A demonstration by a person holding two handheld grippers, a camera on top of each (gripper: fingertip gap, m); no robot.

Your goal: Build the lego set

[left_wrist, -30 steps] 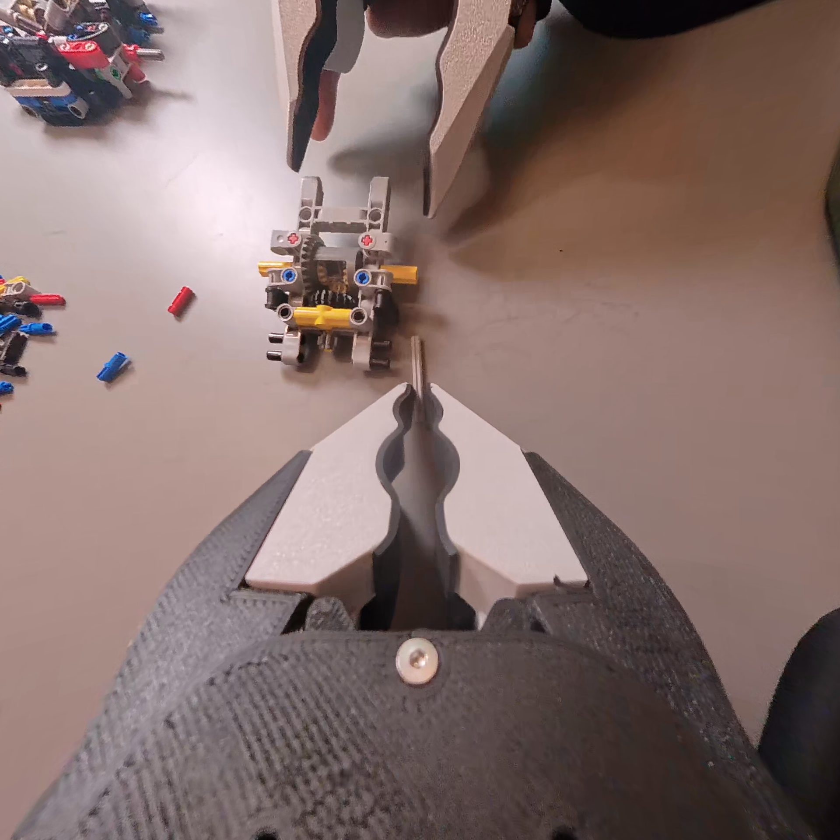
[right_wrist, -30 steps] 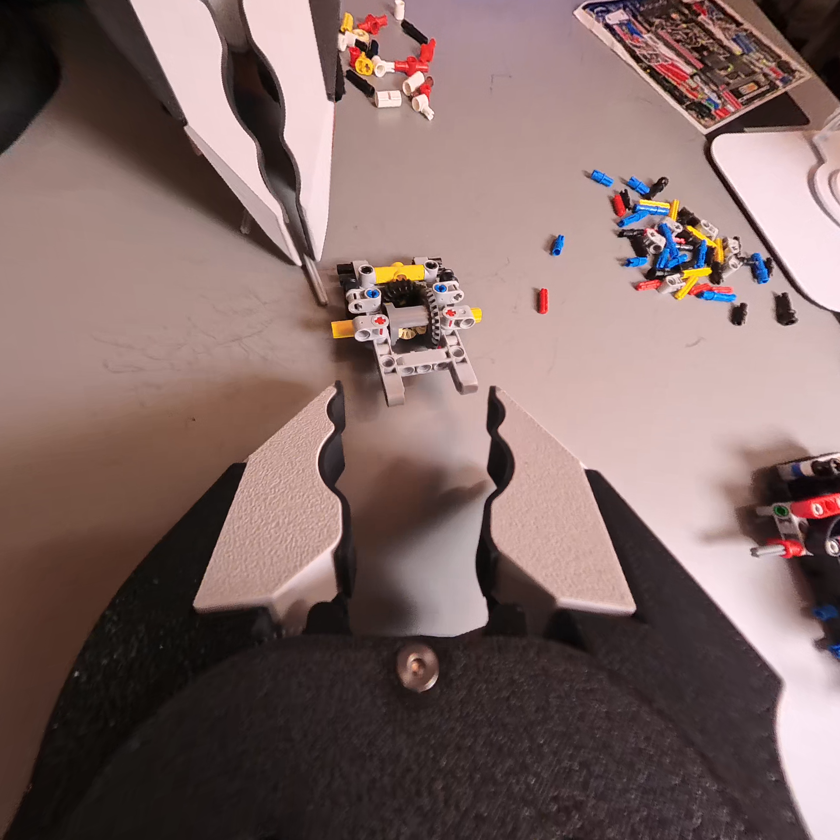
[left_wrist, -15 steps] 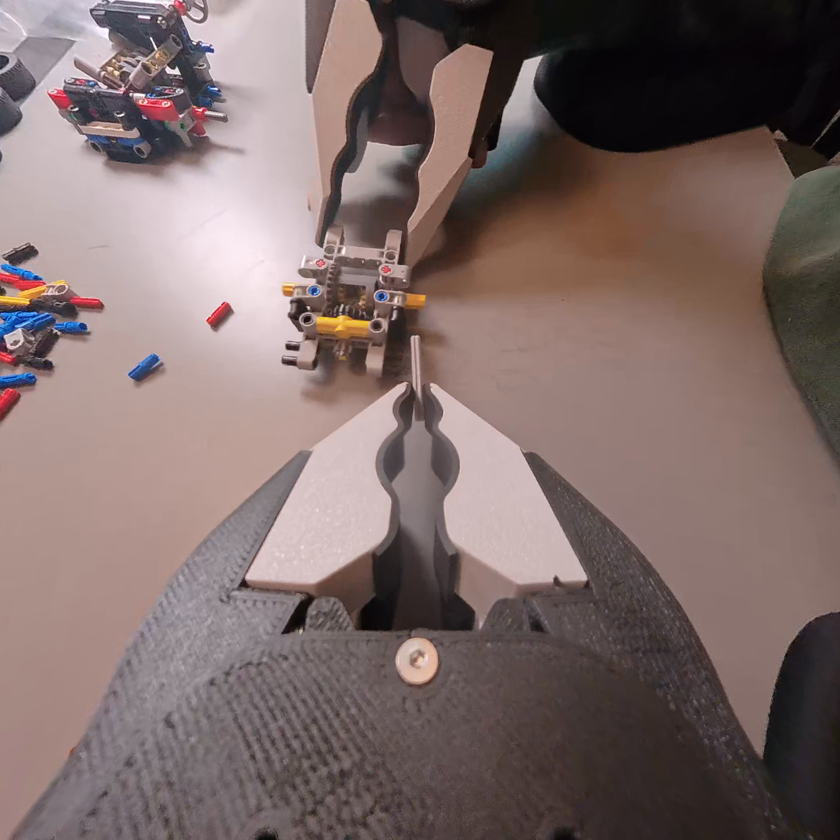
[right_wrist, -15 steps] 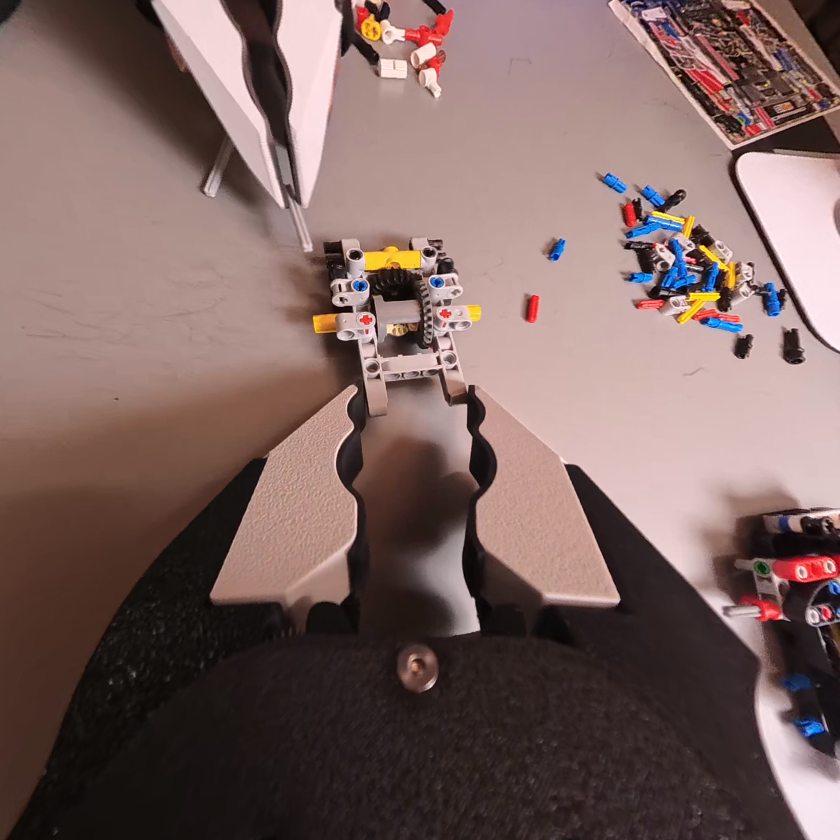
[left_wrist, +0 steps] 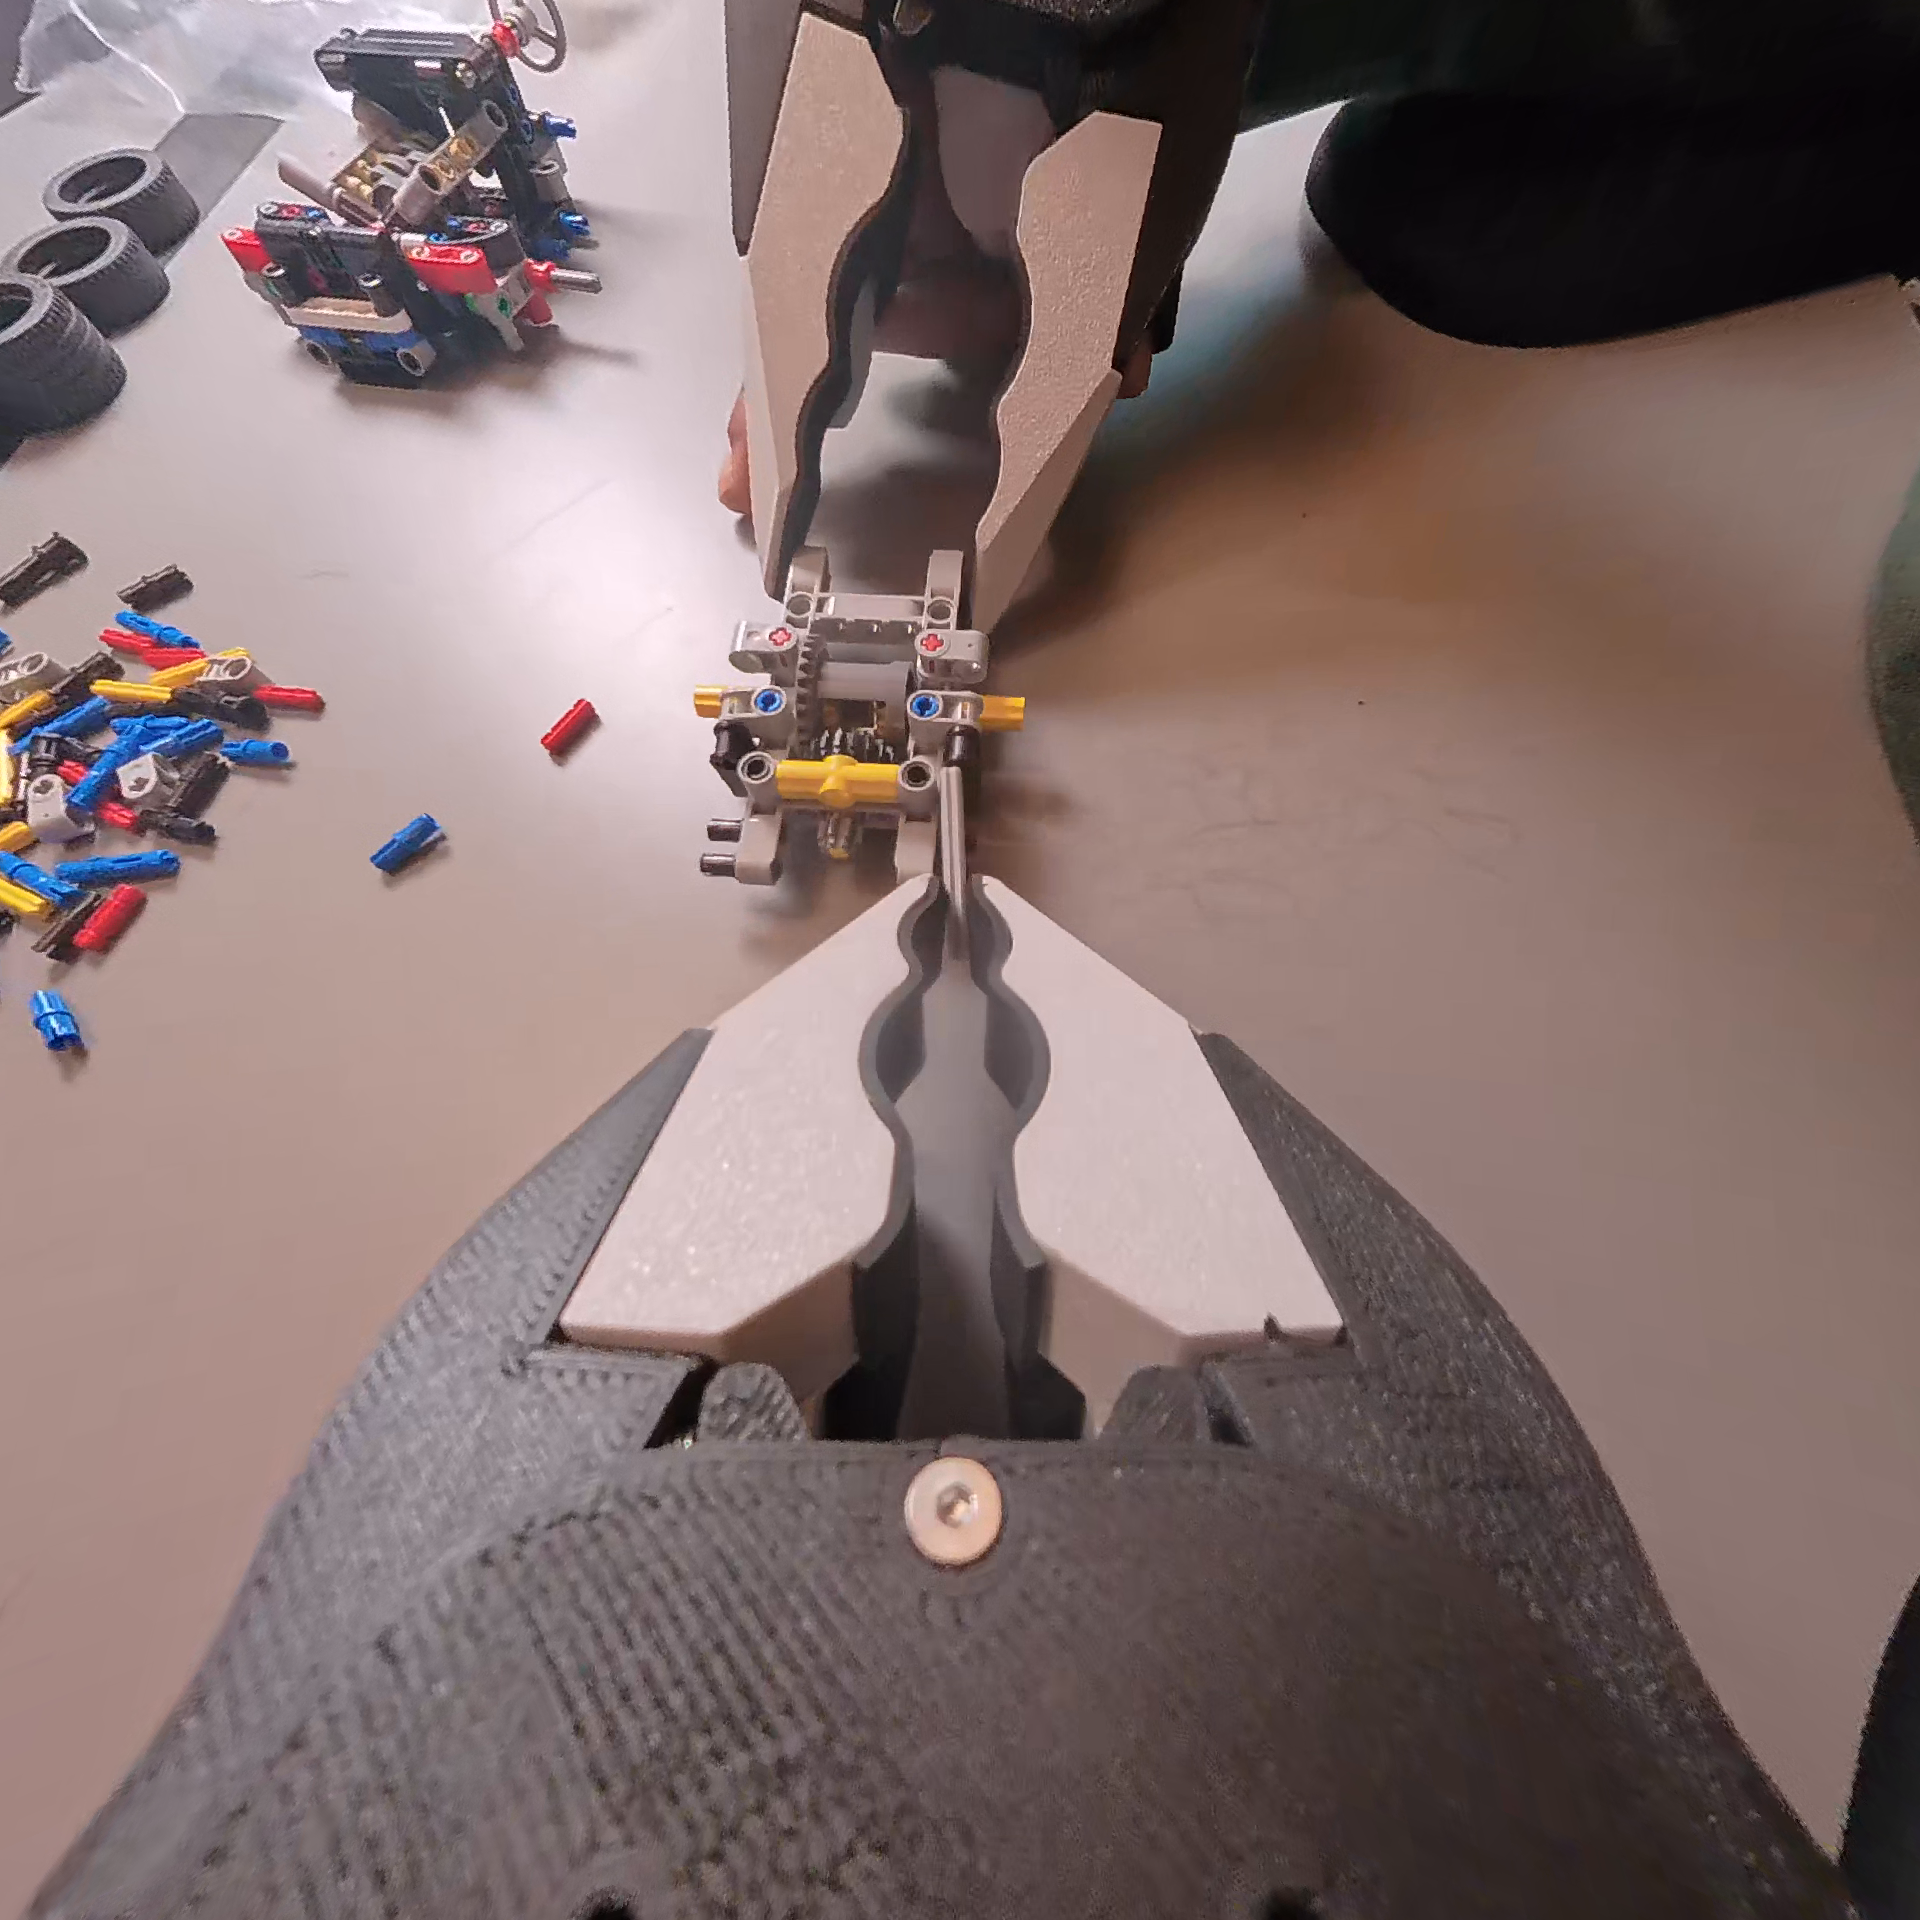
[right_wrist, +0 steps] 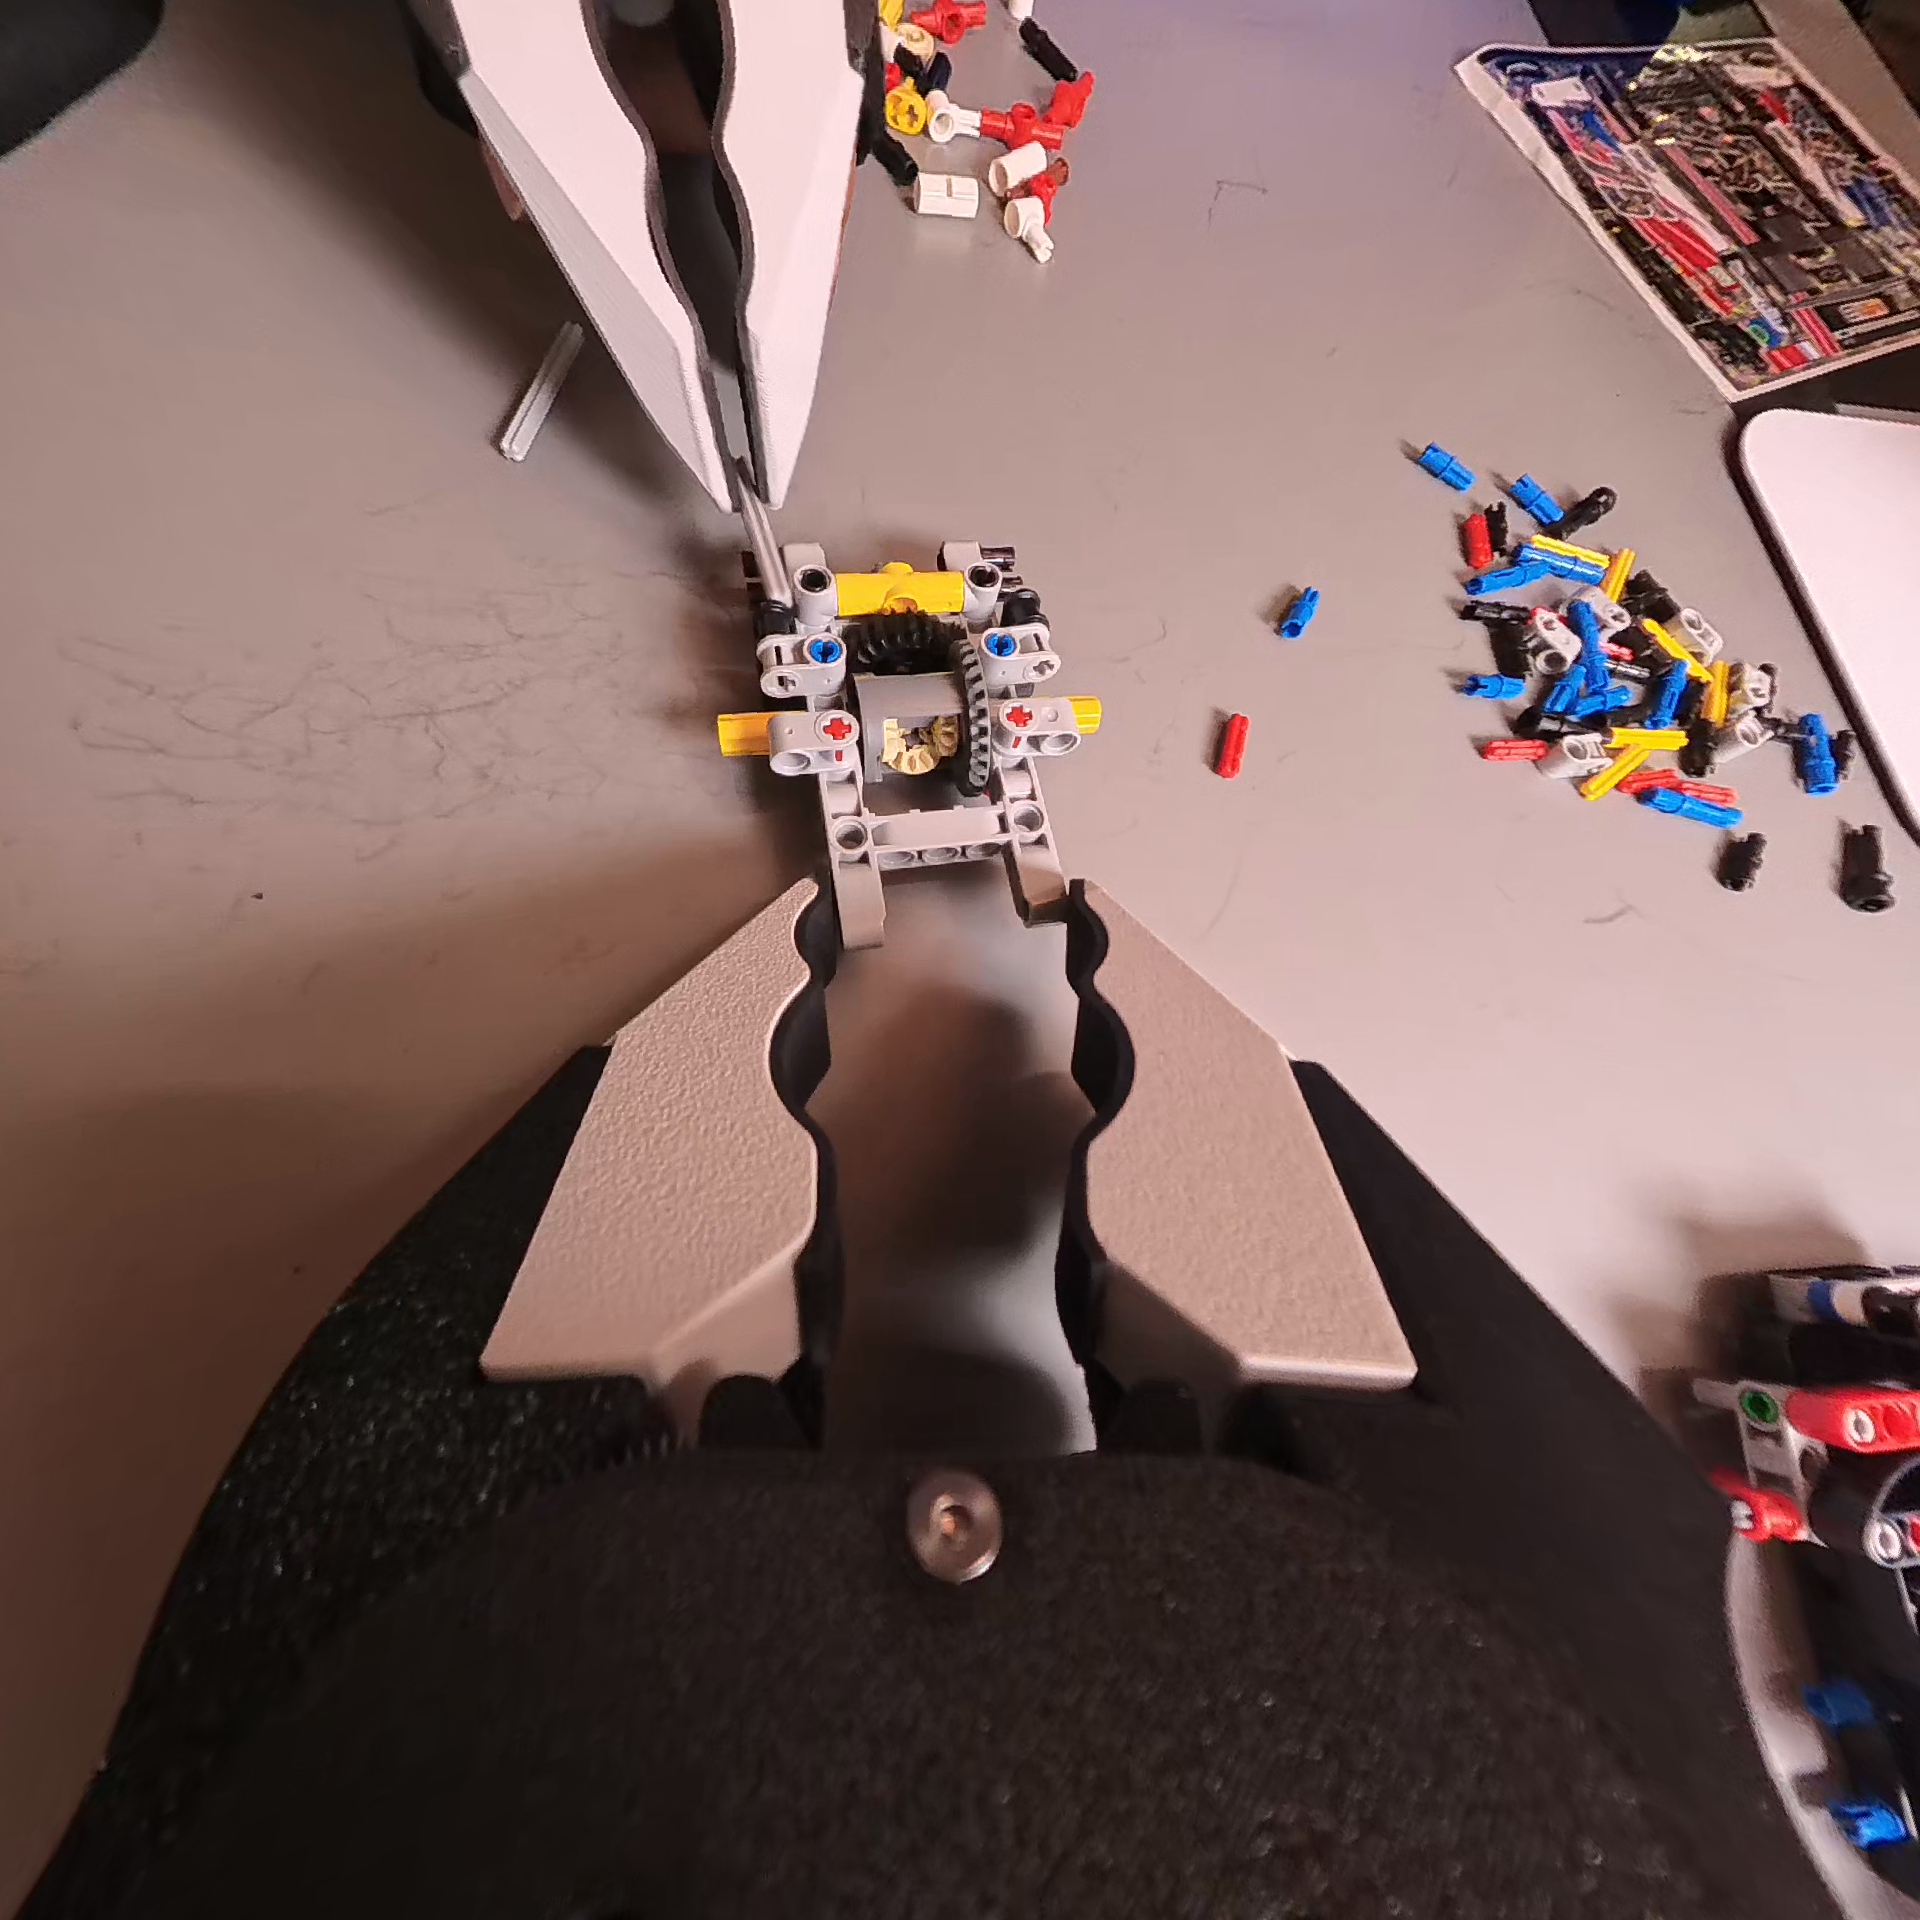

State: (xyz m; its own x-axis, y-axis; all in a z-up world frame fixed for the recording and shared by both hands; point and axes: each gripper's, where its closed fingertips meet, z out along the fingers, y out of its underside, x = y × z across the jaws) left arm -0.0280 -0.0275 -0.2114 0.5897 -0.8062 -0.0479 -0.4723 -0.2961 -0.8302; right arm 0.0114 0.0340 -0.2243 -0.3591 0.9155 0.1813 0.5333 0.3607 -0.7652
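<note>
On a grey table [right_wrist: 312,727], a small grey gear assembly [right_wrist: 914,707] sits between two grippers. The right gripper [right_wrist: 945,904], fingers parted, brackets its rear prongs. The left gripper [left_wrist: 951,894], clamped on a thin grey axle [left_wrist: 954,831], seems mid-insertion; next likely needs a straight push.

A hobby or lab workbench: a plain grey tabletop [right_wrist: 312,727] strewn with small coloured plastic connector pins [right_wrist: 1642,686] right of the jaws, a printed instruction booklet [right_wrist: 1745,197] beyond.

The gearbox assembly [right_wrist: 914,717] sits on the table [right_wrist: 312,727] between both claws. Loose pins [right_wrist: 1642,686] lie to its right. A booklet [right_wrist: 1745,187] lies beyond them.
</note>
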